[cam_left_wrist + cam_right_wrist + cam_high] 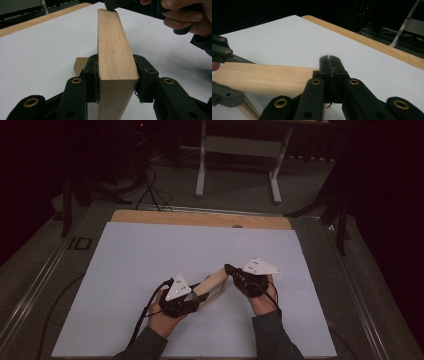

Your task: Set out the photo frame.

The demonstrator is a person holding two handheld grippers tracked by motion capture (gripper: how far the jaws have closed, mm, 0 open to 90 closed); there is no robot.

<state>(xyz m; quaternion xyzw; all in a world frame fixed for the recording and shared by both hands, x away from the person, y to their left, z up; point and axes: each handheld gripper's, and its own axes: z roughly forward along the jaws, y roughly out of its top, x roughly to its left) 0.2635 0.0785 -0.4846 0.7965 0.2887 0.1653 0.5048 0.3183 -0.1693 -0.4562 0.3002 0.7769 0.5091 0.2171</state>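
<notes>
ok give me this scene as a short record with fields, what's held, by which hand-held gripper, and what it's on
surface: white sheet over a wooden table
held thing: wooden block, light, grain showing
left hand-held gripper: jaws shut on the wooden block, one pad on each side of its near end
right hand-held gripper: jaws shut together, at the far end of the block; whether it grips it is hard to tell
block pose: spans between the two grippers above the sheet
other wood: a second piece below the block, partly hidden
hands: one hand on each gripper
</notes>
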